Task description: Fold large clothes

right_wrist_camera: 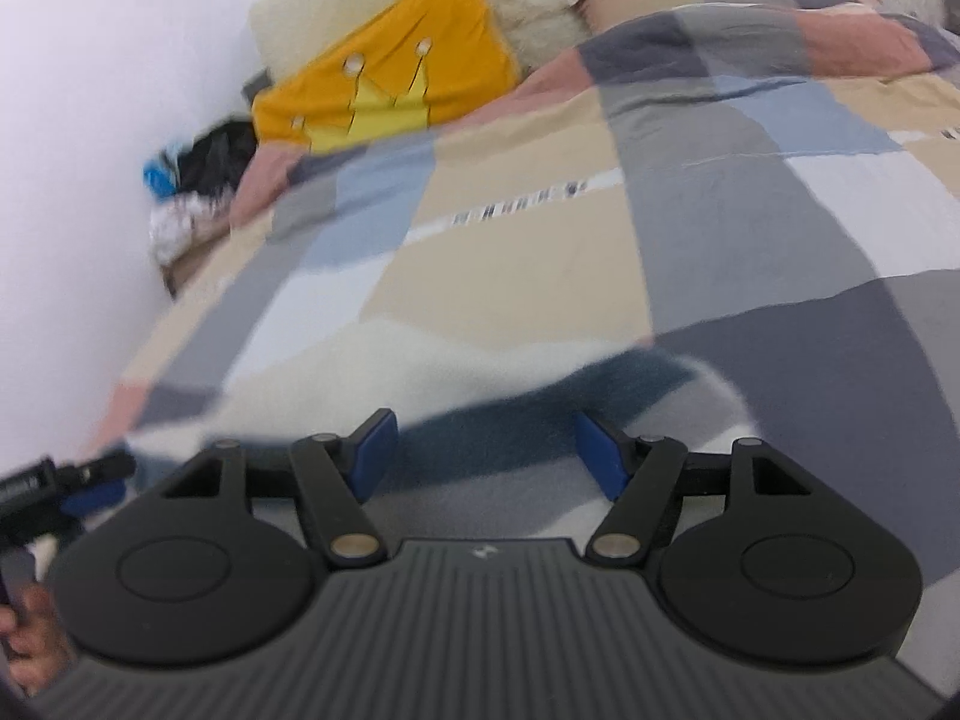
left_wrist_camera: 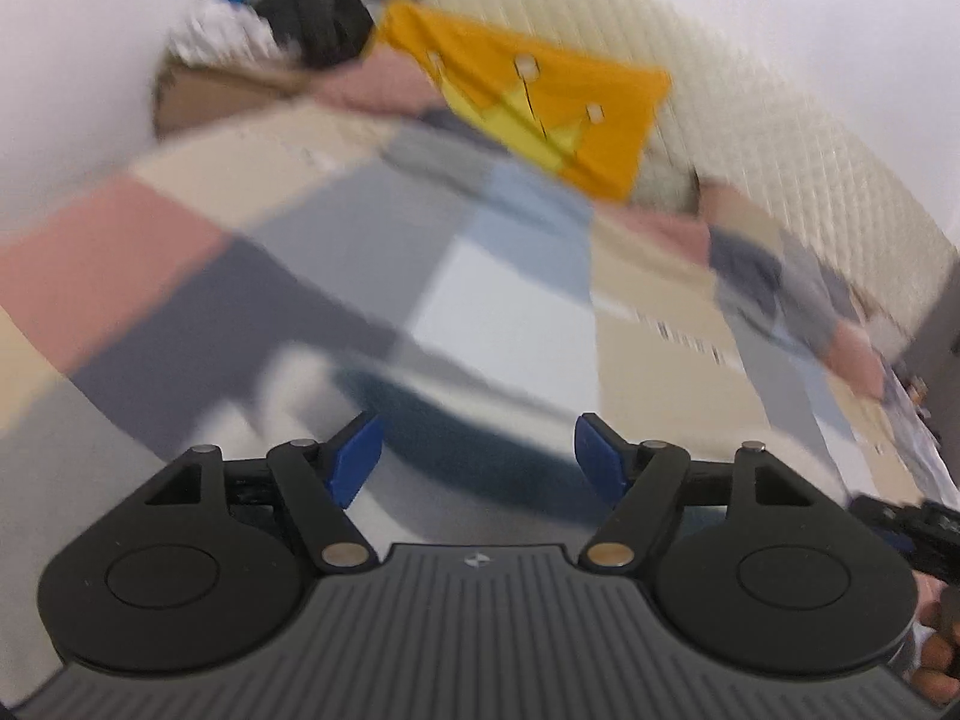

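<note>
1. Two claws hang over a bed spread with a patchwork quilt (right_wrist_camera: pixel 516 276) of beige, grey, pale blue, pink and white squares; both views are blurred.
2. Left gripper (left_wrist_camera: pixel 478 456): its blue pads (left_wrist_camera: pixel 354 459) stand well apart with nothing pinched between them, so the claw is open.
3. Right gripper (right_wrist_camera: pixel 487 456): its blue pads (right_wrist_camera: pixel 600 456) also stand wide apart, with cloth lying beyond and below them but nothing clamped.
4. The garment (right_wrist_camera: pixel 540 414), a cream and white piece with a dark teal band, lies on the quilt directly ahead of and beneath both claws. In the left wrist view its teal band (left_wrist_camera: pixel 456 420) shows between the open fingers; whether the pads touch the fabric cannot be told through the blur.
5. The other claw shows at the edge of each view: the right gripper at the left claw's right side (left_wrist_camera: pixel 900 531), the left gripper at the right claw's left side (right_wrist_camera: pixel 66 483). A hand (right_wrist_camera: pixel 30 636) holds the left one.
6. Far ahead of both claws, an orange cushion with a yellow crown (left_wrist_camera: pixel 534 102) leans against a cream quilted headboard (left_wrist_camera: pixel 780 138).
7. Ahead and to the left of the left claw, a pile of dark, white and blue clothes (left_wrist_camera: pixel 282 24) sits on a cardboard box (left_wrist_camera: pixel 210 90) by the wall.
</note>
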Tool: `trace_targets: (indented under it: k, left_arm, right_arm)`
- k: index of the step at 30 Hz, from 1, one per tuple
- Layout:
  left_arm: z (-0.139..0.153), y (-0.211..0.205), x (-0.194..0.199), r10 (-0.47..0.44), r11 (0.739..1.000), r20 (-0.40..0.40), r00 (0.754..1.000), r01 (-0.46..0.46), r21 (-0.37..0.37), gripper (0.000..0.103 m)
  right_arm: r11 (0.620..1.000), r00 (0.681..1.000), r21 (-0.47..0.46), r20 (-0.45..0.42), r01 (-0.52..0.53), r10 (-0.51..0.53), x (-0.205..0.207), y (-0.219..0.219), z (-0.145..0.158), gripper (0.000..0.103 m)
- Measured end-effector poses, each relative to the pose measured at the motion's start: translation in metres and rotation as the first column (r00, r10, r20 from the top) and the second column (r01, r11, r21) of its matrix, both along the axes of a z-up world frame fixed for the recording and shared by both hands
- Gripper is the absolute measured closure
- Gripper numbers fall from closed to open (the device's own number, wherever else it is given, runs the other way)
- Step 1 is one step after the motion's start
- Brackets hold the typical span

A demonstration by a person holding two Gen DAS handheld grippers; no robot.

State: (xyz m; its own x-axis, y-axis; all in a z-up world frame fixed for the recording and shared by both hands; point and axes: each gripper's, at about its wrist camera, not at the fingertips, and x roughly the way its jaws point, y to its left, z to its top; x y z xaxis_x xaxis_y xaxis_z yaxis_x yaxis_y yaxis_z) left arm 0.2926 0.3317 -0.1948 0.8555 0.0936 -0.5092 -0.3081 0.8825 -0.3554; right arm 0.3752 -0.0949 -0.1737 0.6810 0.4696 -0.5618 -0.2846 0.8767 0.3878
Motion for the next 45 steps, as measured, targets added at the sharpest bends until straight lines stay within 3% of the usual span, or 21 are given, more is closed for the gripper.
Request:
trace_targets:
  k: [3,7,10,14,16,17,18,21,26,30,39,45]
  left_arm:
    - [0.006,0.02,-0.009,0.073,0.997,0.021,0.997,-0.072,-0.009,0.025]
    - [-0.003,0.042,-0.01,0.154,0.988,-0.034,0.987,-0.154,-0.009,0.024]
    - [-0.018,0.05,-0.005,0.121,0.988,-0.082,0.989,-0.128,-0.082,0.024]
    - [-0.027,0.044,0.005,0.102,0.993,-0.138,0.985,-0.108,-0.04,0.025]
    - [-0.028,0.041,0.003,0.102,0.994,-0.13,0.986,-0.106,-0.02,0.029]
    - [-0.027,0.04,0.002,0.109,0.994,-0.135,0.985,-0.111,-0.005,0.04]
    - [-0.027,0.039,0.002,0.115,0.993,-0.138,0.984,-0.115,0.007,0.054]
    - [-0.021,0.034,-0.002,0.122,0.992,-0.114,0.986,-0.12,0.027,0.074]
    - [-0.011,0.029,-0.01,0.165,0.986,-0.055,0.985,-0.163,0.039,0.078]
    - [-0.009,0.032,-0.018,0.201,0.98,-0.037,0.979,-0.201,0.002,0.08]
    - [-0.015,0.045,-0.02,0.247,0.968,-0.064,0.967,-0.249,-0.019,0.08]
    - [-0.02,0.042,-0.016,0.246,0.969,-0.096,0.964,-0.245,0.027,0.08]
  right_arm:
    - [0.996,0.995,-0.017,0.02,0.093,-0.093,0.0,-0.019,0.007,0.034]
    - [0.981,0.982,-0.035,-0.013,0.189,-0.189,0.007,-0.036,0.001,0.034]
    - [0.981,0.978,-0.055,-0.079,0.188,-0.192,0.017,-0.034,-0.015,0.033]
    - [0.987,0.983,-0.069,-0.106,0.144,-0.151,0.019,-0.021,-0.03,0.034]
    - [0.99,0.988,-0.07,-0.082,0.122,-0.128,0.017,-0.018,-0.026,0.044]
    - [0.99,0.991,-0.074,-0.063,0.118,-0.122,0.015,-0.016,-0.024,0.055]
    - [0.989,0.991,-0.086,-0.045,0.119,-0.124,0.014,-0.015,-0.021,0.075]
    - [0.985,0.989,-0.091,0.004,0.15,-0.15,0.009,-0.016,-0.014,0.089]
    - [0.975,0.977,-0.083,0.052,0.208,-0.204,0.002,-0.025,-0.004,0.091]
    - [0.963,0.968,-0.101,0.056,0.25,-0.245,0.0,-0.032,-0.006,0.091]
    - [0.939,0.96,-0.2,0.039,0.278,-0.276,0.001,-0.031,-0.024,0.091]
    - [0.934,0.96,-0.229,0.015,0.275,-0.279,0.0,-0.03,-0.033,0.091]
